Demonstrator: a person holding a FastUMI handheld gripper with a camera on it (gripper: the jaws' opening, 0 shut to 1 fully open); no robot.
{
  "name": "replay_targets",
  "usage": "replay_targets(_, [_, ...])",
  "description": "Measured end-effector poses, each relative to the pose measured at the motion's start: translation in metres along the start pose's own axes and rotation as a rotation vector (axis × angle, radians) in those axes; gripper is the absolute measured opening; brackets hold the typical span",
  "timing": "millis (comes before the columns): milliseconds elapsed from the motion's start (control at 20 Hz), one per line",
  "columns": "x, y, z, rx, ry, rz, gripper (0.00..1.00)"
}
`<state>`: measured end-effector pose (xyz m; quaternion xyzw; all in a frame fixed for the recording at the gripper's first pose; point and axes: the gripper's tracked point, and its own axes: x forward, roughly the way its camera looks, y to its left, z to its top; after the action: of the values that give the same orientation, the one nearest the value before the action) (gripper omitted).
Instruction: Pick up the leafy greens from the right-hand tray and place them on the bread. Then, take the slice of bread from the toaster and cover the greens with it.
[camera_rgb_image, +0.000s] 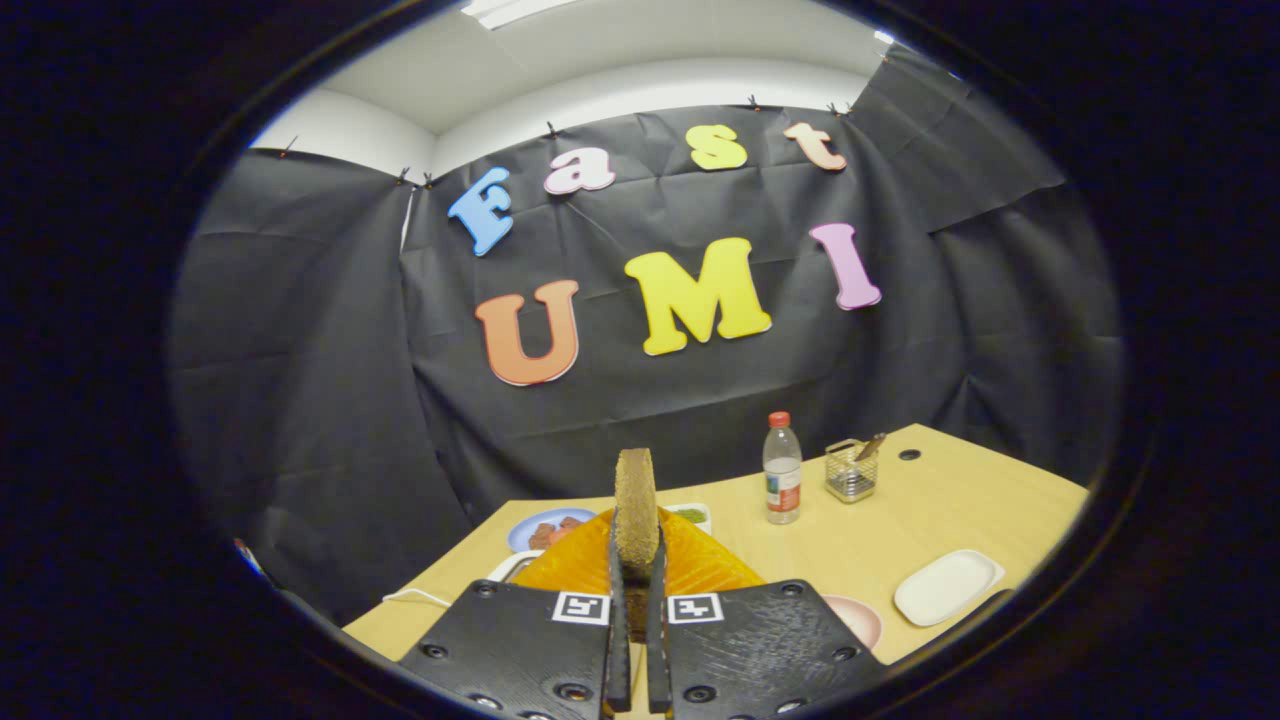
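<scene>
— The slice of bread (635, 505) is standing on edge between the two fingers of the gripper (634, 560), isn't it?

— Yes, it is sitting upright, its brown crust edge facing the camera, and both fingers (616, 600) are pressing on its sides. They are standing almost closed (only the slice's thickness is keeping them apart), and the bread is sticking up well above the fingertips.

— What is showing behind it?

— An orange, ribbed, rounded thing (690, 565) is lying just beyond the fingers; I cannot tell what it is. Past that, a blue plate (530, 525) with reddish pieces is sitting on the wooden table (860, 540), and a small white dish (692, 514) with something green in it is lying beside it.

— And to the right?

— A clear bottle (782, 482) with a red cap is standing upright, a wire basket (851, 470) is standing near it, and a white rectangular tray (945, 587) is lying nearer, with a pinkish plate (858, 618) just beside the gripper.
</scene>
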<state>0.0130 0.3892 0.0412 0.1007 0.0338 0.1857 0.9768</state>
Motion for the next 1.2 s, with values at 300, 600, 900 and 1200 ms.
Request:
replay_targets(300, [-0.002, -0.055, -0.040, 0.021, 0.056, -0.064, 0.06])
replay_targets(600, [0.000, -0.069, -0.089, 0.025, 0.097, -0.077, 0.07])
replay_targets(900, [0.006, -0.062, -0.130, 0.047, 0.134, -0.041, 0.07])
replay_targets(1200, [0.004, -0.074, -0.146, 0.092, 0.151, -0.037, 0.07])
